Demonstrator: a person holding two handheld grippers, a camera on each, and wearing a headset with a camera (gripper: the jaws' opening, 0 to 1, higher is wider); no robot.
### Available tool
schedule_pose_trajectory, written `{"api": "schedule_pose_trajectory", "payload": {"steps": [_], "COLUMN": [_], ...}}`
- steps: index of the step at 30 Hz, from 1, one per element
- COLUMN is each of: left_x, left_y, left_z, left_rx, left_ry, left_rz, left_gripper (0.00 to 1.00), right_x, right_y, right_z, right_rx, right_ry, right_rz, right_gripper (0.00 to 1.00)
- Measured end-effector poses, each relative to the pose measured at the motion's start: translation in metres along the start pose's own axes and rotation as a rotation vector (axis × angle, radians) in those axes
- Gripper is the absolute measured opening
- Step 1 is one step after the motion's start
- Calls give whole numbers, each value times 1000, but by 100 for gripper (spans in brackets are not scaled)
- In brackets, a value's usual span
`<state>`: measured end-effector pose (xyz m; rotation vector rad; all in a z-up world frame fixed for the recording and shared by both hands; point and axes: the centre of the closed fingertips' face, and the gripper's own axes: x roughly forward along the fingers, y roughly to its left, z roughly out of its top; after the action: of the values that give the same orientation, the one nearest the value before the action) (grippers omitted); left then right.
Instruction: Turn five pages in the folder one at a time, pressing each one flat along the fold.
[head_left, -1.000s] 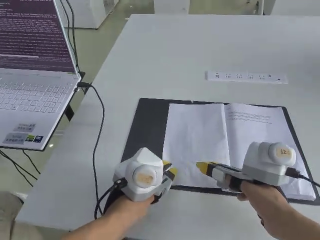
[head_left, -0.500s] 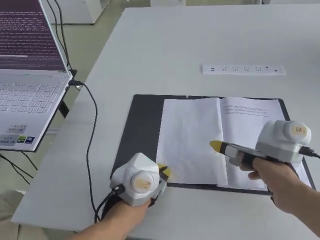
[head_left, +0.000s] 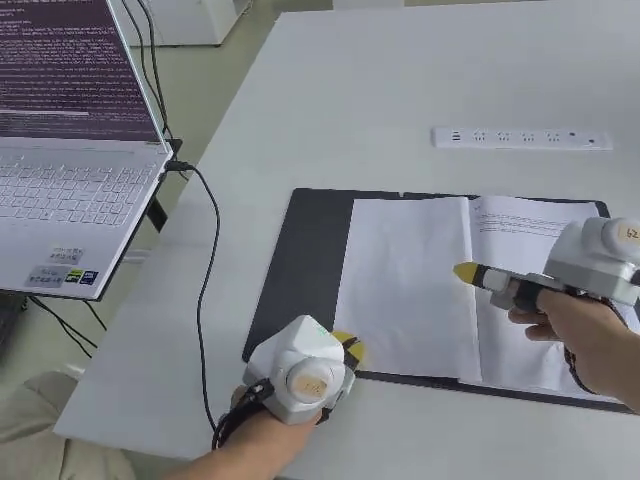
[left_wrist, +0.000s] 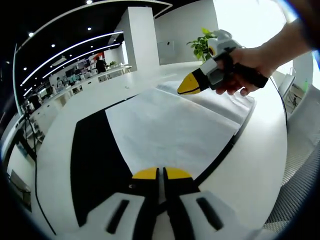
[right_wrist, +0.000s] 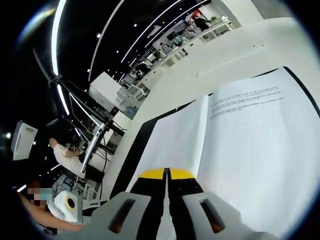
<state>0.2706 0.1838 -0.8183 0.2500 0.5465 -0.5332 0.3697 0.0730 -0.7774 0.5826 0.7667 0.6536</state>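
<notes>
A black folder (head_left: 305, 260) lies open on the white table, with a blank white page (head_left: 410, 280) on the left of the fold and a page with a few printed lines (head_left: 525, 235) on the right. My left gripper (head_left: 350, 349) is shut with nothing in it, its yellow tips at the folder's near edge by the blank page's corner (left_wrist: 159, 172). My right gripper (head_left: 466, 272) is shut and empty, its yellow tips over the fold (right_wrist: 200, 135), pointing left. The right gripper (left_wrist: 190, 85) also shows in the left gripper view, above the pages.
An open laptop (head_left: 70, 150) sits at the far left, with a black cable (head_left: 205, 290) running down the table beside the folder. A white power strip (head_left: 520, 138) lies beyond the folder. The table edge is just behind my left gripper.
My right gripper has moved away from the folder's near edge, up and to the right along the fold. The left gripper stays at the near edge. The camera has shifted.
</notes>
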Motion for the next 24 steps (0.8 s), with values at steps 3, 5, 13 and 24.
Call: {"api": "schedule_pose_trajectory", "payload": {"steps": [3,5,13,24], "left_x": [1,1,2,4], "left_y": [0,0,0,0], "left_z": [0,0,1,2], "left_rx": [4,6,7,11], "left_ry": [1,3,2,-6], "left_rz": [1,2,3,2], "left_gripper": [3,3,3,3], "right_x": [2,7,25,52], "right_y": [-3,-12,-38,-64], "right_z": [-4,-3,25,60], "right_rx": [9,32,168,294], "right_ry": [22,24,-38,-103], "right_rz": [-15,-15,-50,-95], "right_gripper": [0,0,0,0]}}
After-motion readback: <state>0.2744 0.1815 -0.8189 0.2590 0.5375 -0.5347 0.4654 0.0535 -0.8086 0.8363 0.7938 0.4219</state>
